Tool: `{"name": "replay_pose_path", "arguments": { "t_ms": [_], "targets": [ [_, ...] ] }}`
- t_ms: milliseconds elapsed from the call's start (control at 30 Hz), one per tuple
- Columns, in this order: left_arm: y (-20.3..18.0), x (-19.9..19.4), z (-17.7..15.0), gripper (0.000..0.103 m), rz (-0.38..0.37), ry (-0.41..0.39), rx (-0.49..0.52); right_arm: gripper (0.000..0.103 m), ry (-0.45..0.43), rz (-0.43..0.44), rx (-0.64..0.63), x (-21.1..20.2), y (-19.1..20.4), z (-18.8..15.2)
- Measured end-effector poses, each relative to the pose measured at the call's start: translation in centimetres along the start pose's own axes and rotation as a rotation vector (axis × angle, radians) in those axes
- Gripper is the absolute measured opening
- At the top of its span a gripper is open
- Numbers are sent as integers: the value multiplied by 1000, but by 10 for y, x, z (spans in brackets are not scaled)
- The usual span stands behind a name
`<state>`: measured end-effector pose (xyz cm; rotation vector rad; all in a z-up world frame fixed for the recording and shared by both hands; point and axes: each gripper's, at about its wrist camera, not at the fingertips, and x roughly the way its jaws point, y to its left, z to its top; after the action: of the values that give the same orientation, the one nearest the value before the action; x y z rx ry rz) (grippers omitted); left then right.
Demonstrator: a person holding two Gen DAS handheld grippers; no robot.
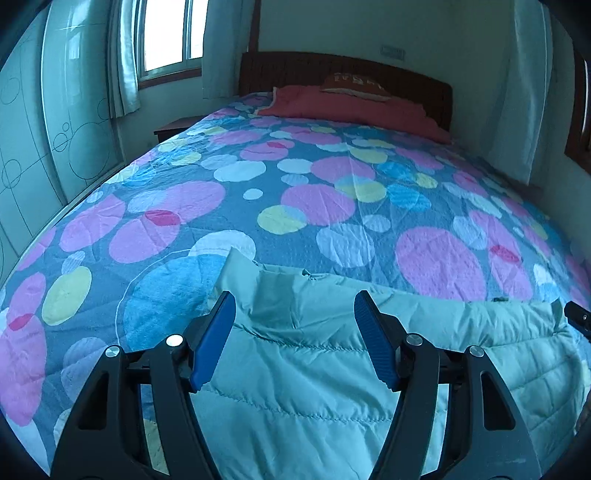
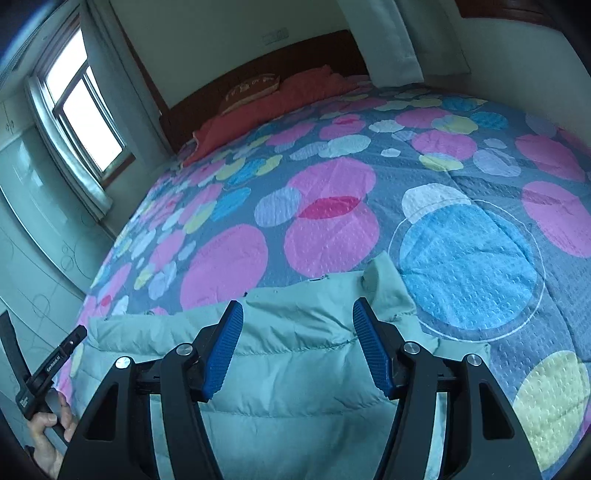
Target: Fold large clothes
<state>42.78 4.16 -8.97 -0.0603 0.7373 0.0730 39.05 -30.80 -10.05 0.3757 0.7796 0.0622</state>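
Note:
A pale green quilted jacket (image 1: 314, 369) lies flat on the near part of the bed; it also shows in the right wrist view (image 2: 295, 369). My left gripper (image 1: 294, 306) is open and empty, its blue pads above the jacket's left far corner. My right gripper (image 2: 297, 314) is open and empty, above the jacket's right far corner, where a ribbed cuff or collar piece (image 2: 388, 284) sticks out. The left gripper's body (image 2: 48, 369), held by a hand, shows at the left edge of the right wrist view.
The bed has a blue spread with pink, yellow and white circles (image 1: 332, 199). A red blanket (image 1: 351, 107) and a pillow (image 1: 354, 86) lie by the wooden headboard (image 1: 295, 70). A wardrobe (image 1: 37, 129), a window (image 1: 170, 33) and a nightstand (image 1: 173, 129) stand to the left.

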Motion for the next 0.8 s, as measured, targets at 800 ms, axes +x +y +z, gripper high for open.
{"name": "replay_pose_path", "arguments": {
  "t_ms": [800],
  "targets": [
    [16, 0, -14, 63, 69, 54, -6, 61, 66, -227, -143, 20, 3, -11]
  ]
}}
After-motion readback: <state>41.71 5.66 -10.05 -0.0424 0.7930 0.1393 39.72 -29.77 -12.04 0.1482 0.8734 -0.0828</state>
